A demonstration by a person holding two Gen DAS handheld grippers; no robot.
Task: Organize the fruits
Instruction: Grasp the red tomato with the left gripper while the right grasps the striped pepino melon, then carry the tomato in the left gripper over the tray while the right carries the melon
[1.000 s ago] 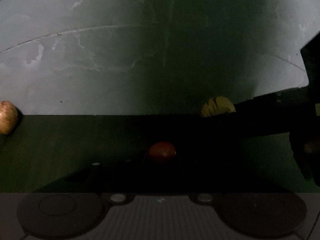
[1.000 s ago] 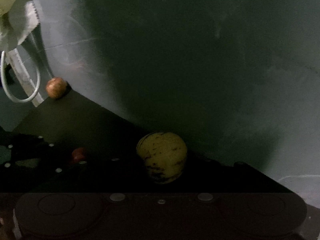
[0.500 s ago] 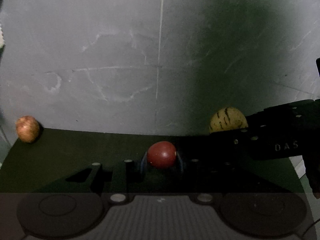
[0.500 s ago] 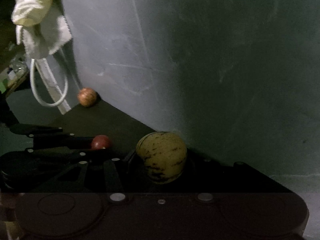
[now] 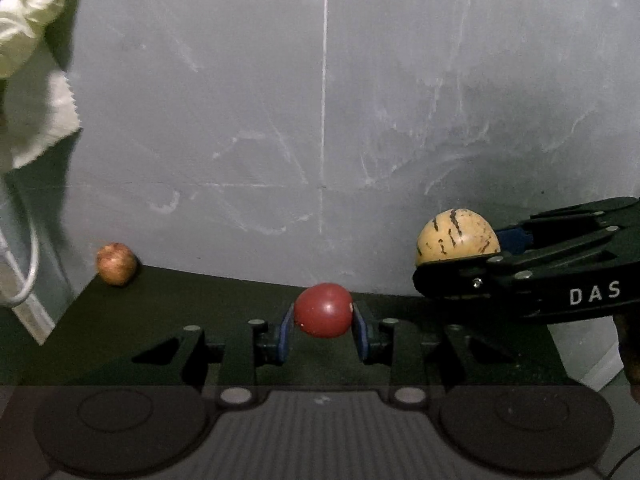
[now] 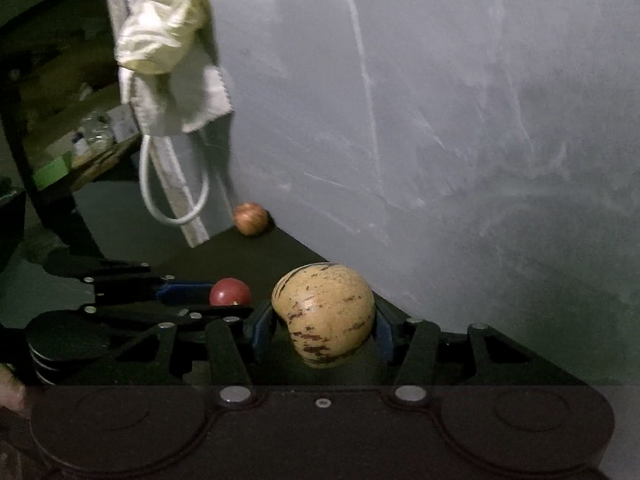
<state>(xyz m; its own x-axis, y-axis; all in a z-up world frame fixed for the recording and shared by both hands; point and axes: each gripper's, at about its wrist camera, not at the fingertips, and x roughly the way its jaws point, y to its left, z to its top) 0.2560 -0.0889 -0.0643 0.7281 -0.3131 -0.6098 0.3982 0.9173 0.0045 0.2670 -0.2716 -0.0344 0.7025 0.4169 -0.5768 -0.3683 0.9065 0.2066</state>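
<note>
Both my grippers have risen: left gripper (image 5: 323, 332) clamps red tomato (image 5: 323, 310), right gripper (image 6: 322, 330) at three o'clock clamps striped pepino melon (image 6: 324, 314); round skins could slip.

The apple (image 5: 117, 264) sits on the table (image 5: 192, 304) against the wall (image 5: 360, 100).

Three fruits: one red fruit (image 5: 323, 310), one striped yellow fruit (image 6: 323, 314), one russet fruit (image 5: 116, 263); two grippers; one cloth (image 6: 168, 48); one cable loop (image 6: 176, 184)
</note>
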